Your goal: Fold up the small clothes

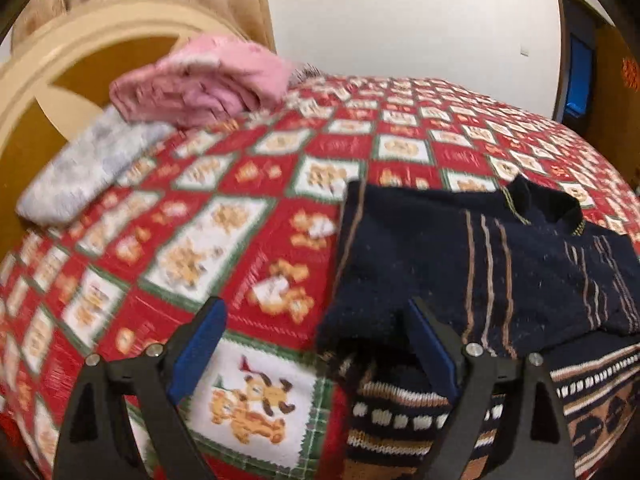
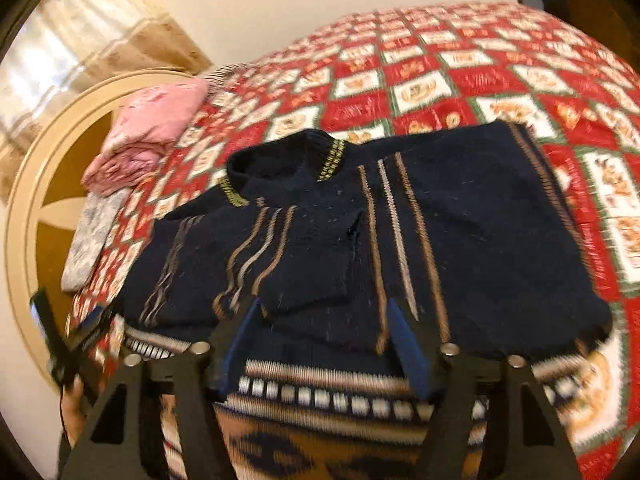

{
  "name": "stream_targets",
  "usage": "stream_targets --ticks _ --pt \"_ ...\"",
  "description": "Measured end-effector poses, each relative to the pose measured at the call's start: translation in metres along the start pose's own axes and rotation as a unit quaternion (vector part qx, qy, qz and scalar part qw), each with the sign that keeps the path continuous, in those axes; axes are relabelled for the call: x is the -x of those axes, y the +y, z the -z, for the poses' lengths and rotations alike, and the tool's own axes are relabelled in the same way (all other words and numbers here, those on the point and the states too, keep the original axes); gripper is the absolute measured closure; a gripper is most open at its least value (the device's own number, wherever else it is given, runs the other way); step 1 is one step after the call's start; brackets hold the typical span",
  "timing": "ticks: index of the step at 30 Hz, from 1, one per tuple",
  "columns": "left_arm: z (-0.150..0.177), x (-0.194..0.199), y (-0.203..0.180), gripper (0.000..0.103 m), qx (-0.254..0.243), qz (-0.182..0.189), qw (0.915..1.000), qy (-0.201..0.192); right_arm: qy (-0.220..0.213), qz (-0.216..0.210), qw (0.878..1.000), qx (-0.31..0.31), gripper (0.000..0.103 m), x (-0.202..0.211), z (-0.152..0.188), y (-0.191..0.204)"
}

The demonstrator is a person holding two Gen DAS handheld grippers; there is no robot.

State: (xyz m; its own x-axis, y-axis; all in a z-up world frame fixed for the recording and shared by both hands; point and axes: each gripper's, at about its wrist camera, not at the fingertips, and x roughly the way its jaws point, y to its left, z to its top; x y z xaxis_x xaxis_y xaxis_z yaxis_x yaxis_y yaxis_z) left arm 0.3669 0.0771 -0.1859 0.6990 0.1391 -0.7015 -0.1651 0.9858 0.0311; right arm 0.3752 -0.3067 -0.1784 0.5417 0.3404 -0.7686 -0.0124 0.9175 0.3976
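**A:** ok so where are we at? We've got the navy sweater (image 2: 400, 232) lying on the bed (image 2: 460, 80), near its front edge, both sleeves folded in over the chest, patterned hem closest to us.

**B:** yep. Our left claw (image 1: 316, 344) is spread wide, holding nothing, right finger over the sweater's left edge and the other over bare quilt. Right claw (image 2: 324, 340) is also apart and holding nothing, hovering over the hem band.

**A:** any bins or baskets? We see no containers, just a folded pink blanket (image 1: 204, 84) sitting on a grey pillow (image 1: 88, 172) by the round headboard (image 1: 68, 64).

**B:** view differences: only our right camera catches the whole collar with its yellow-green trim (image 2: 334, 160), plus the other claw down at the left edge. Only the left camera shows the doorway (image 1: 576, 76) with something blue in it.

**A:** readable text? The quilt squares have cartoon dogs (image 1: 252, 404), but any lettering is too blurred to read.
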Motion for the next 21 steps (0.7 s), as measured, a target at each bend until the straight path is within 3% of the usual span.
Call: stream_targets --ticks 4,6,8,9,10,15,16,18,21 --pt "0.002 -0.009 0.008 0.007 0.023 0.018 0.9995 0.013 0.024 0.011 0.999 -0.028 0.040 -0.030 -0.008 0.000" --pt "0.004 -0.014 0.008 0.006 0.026 0.025 0.9991 0.022 0.026 0.024 0.999 -0.021 0.046 -0.040 -0.009 0.006" --pt "0.007 -0.019 0.004 0.006 0.018 0.037 0.9986 0.033 0.028 0.041 0.999 0.008 0.079 -0.044 -0.010 0.018" --pt "0.009 -0.019 0.003 0.006 0.014 0.039 0.9986 0.033 0.025 0.050 0.998 0.016 0.082 -0.044 -0.010 0.020" --pt "0.011 -0.018 0.001 0.006 0.007 0.042 0.9986 0.030 0.015 0.069 0.997 0.032 0.092 -0.042 -0.011 0.025" --pt "0.015 -0.012 -0.007 0.006 -0.015 0.048 0.9986 0.019 -0.045 0.100 0.993 0.043 0.096 -0.012 -0.021 0.024" --pt "0.015 -0.012 -0.006 0.006 -0.015 0.051 0.9984 0.019 -0.054 0.117 0.990 0.050 0.103 -0.007 -0.023 0.024" --pt "0.016 -0.012 -0.005 0.006 -0.013 0.058 0.9980 0.021 -0.068 0.156 0.984 0.059 0.103 -0.004 -0.025 0.020" --pt "0.017 -0.012 -0.007 0.006 -0.016 0.066 0.9971 0.033 -0.032 0.135 0.989 0.047 0.103 -0.016 -0.029 0.004"
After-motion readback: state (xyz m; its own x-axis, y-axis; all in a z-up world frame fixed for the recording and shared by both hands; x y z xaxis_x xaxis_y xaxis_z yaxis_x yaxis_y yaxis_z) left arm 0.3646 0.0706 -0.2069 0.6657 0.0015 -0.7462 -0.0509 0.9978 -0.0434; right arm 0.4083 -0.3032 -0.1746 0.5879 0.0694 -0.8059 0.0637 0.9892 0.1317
